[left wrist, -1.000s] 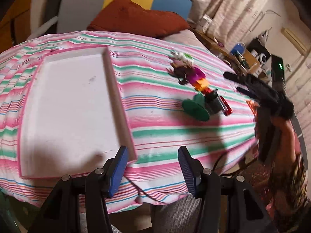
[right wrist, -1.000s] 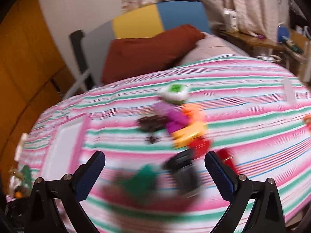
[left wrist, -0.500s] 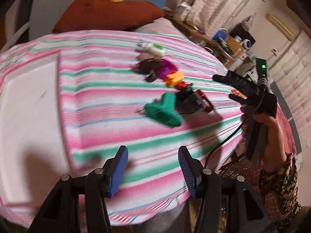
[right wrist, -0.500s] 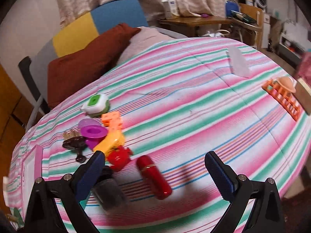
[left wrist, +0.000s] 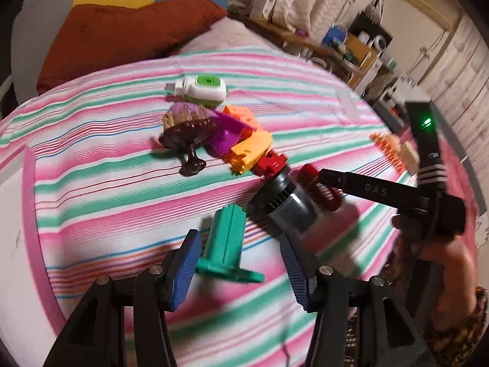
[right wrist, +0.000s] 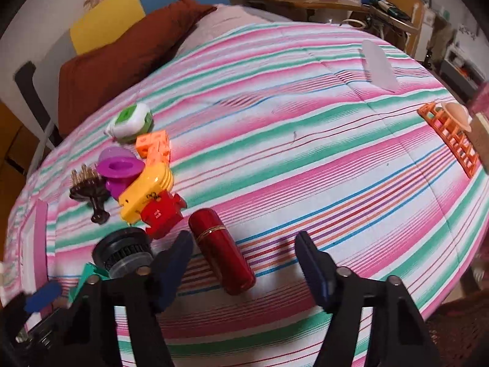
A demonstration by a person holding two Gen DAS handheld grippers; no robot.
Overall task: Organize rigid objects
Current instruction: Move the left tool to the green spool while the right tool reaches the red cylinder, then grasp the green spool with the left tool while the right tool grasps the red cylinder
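A row of small toys lies on the striped bedspread (right wrist: 305, 122). My left gripper (left wrist: 238, 237) is open, and a green T-shaped piece (left wrist: 226, 241) lies between its blue pads without being pressed. To the right, my right gripper (right wrist: 243, 238) straddles a red cylinder (right wrist: 220, 253). Its jaws are closing, with a gap still showing on the right side. A black and grey cylinder (left wrist: 284, 202) lies between the two pieces. Behind it sit a red block (right wrist: 160, 214), a yellow piece (right wrist: 146, 189), a purple cup (right wrist: 120, 168), a brown brush (left wrist: 189, 134) and a white-green device (left wrist: 204, 90).
A white tray with a pink rim (left wrist: 30, 189) lies at the left edge of the bed. An orange rack (right wrist: 452, 140) sits at the right edge. A brown pillow (left wrist: 122, 33) is at the head, and cluttered desks (right wrist: 336, 0) stand behind.
My left gripper has swung right from over the tray to the green piece. My right gripper has come down over the red cylinder and its jaws have narrowed.
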